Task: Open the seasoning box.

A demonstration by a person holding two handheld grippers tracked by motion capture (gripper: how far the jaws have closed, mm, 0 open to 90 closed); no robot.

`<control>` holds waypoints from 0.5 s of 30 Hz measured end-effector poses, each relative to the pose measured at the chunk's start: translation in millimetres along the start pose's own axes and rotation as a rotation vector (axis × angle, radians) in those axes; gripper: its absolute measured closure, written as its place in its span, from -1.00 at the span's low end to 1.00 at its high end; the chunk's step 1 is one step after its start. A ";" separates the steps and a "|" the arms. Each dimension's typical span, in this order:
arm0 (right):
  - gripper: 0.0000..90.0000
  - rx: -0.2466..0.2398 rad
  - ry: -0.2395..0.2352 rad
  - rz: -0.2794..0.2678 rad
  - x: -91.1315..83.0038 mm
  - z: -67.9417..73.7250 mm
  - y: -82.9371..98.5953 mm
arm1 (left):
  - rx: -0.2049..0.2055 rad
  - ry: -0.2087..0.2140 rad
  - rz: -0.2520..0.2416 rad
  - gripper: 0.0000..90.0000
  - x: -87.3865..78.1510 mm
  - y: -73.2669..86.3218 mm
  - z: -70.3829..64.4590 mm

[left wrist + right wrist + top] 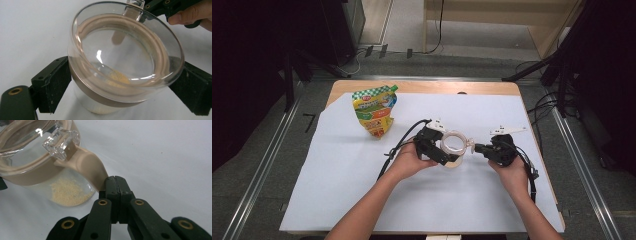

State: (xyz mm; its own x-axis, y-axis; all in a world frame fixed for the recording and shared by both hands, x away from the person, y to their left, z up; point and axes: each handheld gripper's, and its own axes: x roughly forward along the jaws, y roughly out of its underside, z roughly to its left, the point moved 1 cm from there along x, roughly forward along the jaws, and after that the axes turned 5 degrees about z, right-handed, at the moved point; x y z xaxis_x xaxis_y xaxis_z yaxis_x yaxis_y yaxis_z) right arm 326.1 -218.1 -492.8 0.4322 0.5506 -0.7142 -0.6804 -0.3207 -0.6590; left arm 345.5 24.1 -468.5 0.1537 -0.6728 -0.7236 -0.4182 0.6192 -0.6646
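Our left gripper (443, 150) clamps the body of a clear glass jar (454, 148), one black jaw pressed on each side just below its beige collar (100, 96). Our right gripper (478, 148) has its jaws shut together, pinched on the tip of the jar's beige clasp lever (91, 168). The jar stands near the middle of the white sheet (337, 170) on the table, between our two hands. Its long axis runs roughly upright, tilted slightly, with the closed glass lid (125, 47) on top and the lever pointing out toward our right gripper. Pale yellow powder (68, 192) lies in the bottom. A colourful pouch (375, 110) stands well apart, at the far left.
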 end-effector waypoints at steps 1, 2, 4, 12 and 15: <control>1.00 0.000 0.000 0.000 0.0 0.0 0.0 | 0.000 0.000 0.000 -0.79 0.0 0.0 0.0; 1.00 -0.001 0.002 -0.001 -0.1 0.3 0.1 | 0.000 0.000 0.003 -0.79 -0.6 -0.4 0.0; 1.00 0.000 0.004 -0.001 -0.2 0.6 0.1 | -0.008 0.000 -0.007 -0.79 -1.6 -1.5 -0.6; 1.00 -0.003 0.008 -0.001 -0.5 1.4 0.3 | 0.004 -0.012 0.016 -0.79 -3.8 -5.4 -1.8; 1.00 -0.004 0.009 -0.001 -0.5 1.4 0.3 | 0.004 -0.011 0.015 -0.79 -4.4 -6.5 -1.8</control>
State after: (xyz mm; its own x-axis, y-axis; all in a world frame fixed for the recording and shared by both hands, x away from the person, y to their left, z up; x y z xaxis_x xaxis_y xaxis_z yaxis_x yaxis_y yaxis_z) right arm 324.9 -217.4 -492.3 0.4382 0.5442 -0.7154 -0.6776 -0.3230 -0.6607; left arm 345.9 22.3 -460.7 0.1572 -0.6589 -0.7356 -0.4168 0.6310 -0.6543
